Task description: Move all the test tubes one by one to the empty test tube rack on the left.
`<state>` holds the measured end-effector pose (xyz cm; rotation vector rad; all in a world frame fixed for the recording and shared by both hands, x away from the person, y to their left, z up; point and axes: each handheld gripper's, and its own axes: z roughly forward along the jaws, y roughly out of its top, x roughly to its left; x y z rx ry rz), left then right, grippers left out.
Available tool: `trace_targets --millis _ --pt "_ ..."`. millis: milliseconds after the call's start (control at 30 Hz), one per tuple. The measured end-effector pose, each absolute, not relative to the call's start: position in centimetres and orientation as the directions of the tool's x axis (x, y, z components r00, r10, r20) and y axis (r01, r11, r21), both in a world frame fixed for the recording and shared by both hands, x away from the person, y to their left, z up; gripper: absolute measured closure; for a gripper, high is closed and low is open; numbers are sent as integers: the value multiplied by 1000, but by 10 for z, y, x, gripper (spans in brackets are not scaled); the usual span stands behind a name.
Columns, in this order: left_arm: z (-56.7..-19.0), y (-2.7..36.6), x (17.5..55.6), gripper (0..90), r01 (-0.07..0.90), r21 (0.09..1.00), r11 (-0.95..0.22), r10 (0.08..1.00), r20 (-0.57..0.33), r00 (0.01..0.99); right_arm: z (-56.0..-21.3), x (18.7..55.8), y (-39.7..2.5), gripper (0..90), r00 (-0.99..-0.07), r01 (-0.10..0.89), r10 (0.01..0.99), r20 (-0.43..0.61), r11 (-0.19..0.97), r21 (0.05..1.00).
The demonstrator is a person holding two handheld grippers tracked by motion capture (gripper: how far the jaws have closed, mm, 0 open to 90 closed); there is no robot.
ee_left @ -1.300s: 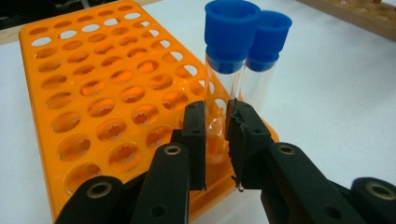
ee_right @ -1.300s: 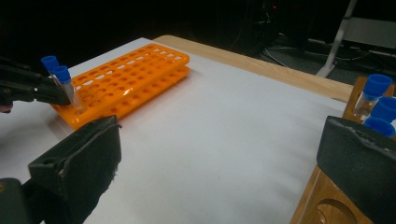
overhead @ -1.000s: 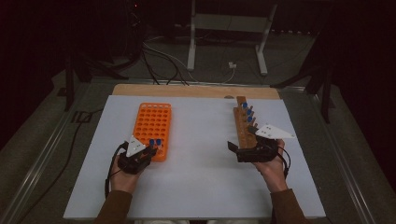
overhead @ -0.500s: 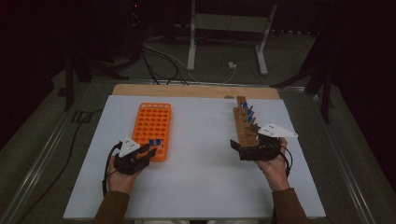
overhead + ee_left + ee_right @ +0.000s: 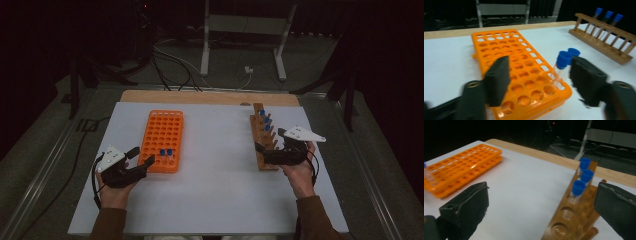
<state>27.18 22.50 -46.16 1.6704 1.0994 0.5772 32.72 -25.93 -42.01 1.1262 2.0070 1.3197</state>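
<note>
Tubes could tip if a jaw clips them. From above, the orange plastic rack (image 5: 162, 141) holds two blue-capped tubes (image 5: 166, 152). Left gripper (image 5: 539, 80) gapes empty just before them. Right gripper (image 5: 541, 212), wide and empty, straddles the wooden rack (image 5: 574, 217) bearing three capped tubes (image 5: 584, 175).

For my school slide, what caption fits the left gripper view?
Open left gripper faces two blue-capped tubes standing in the orange rack.
</note>
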Motion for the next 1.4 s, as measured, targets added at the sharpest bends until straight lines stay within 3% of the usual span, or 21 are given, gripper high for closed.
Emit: trace_targets --millis 200,500,733,967,1400 --pt "-459 226 271 11 402 913 -76 907 -104 409 -425 341 -260 34 -538 384 843 3 242 891" --pt "-463 226 271 6 406 910 -77 906 -106 409 -441 362 -265 180 -499 441 867 -13 267 857" --pt "-464 226 271 6 413 908 -74 907 -111 406 -454 376 -271 537 -466 470 885 2 245 848" --pt "-464 227 271 6 415 907 -71 908 -114 403 -457 379 -267 752 -451 451 892 -29 256 855" --pt "-464 228 271 7 415 907 -67 910 -115 399 -462 388 -264 753 -427 463 904 -23 241 853"
